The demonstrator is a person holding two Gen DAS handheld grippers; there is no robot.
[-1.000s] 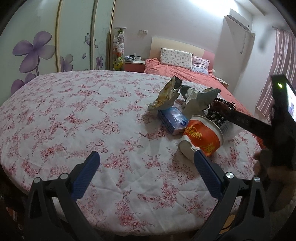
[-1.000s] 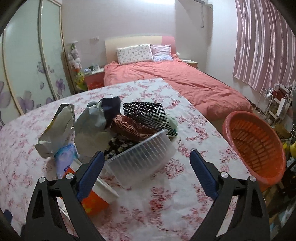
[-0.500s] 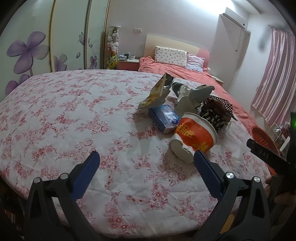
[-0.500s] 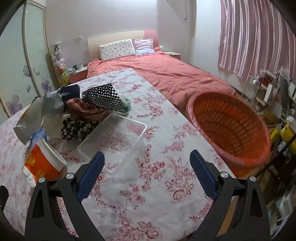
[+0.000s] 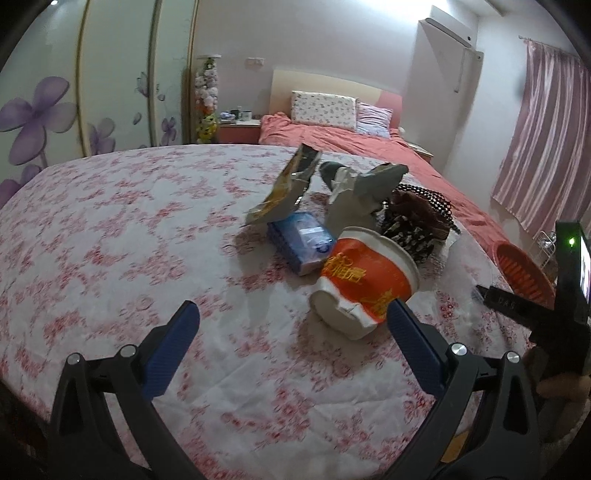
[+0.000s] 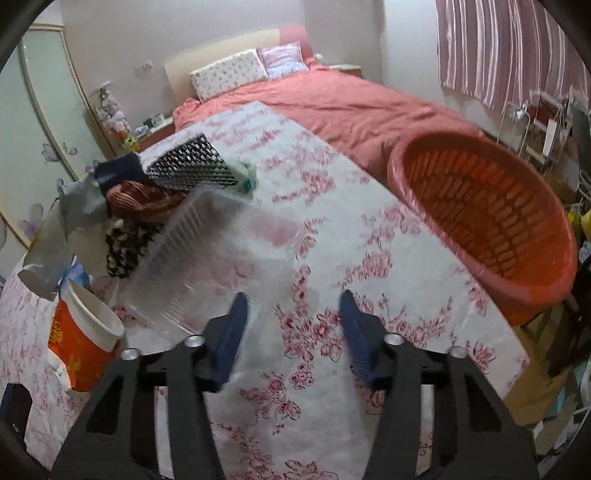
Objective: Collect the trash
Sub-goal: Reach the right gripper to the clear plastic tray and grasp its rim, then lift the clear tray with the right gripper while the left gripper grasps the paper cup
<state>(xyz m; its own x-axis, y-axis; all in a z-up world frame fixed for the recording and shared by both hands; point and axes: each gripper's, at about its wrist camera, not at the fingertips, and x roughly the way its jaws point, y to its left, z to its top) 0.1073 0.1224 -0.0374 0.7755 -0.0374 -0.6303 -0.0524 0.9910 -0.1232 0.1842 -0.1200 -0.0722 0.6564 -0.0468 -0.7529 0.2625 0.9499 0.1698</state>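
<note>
This is a bedroom in a home. A bed (image 5: 343,138) with a salmon cover and two pillows (image 5: 323,109) stands against the far wall, beside a nightstand (image 5: 238,131). Wardrobe doors (image 5: 85,96) painted with purple flowers, striped pink curtains (image 5: 543,155) and a wall air conditioner (image 5: 448,31) complete it.

The right gripper (image 6: 293,325) tilts downward, its blue-padded jaws closing; the left gripper (image 5: 291,350) angles down too, jaws spread wide, nothing between them.
</note>
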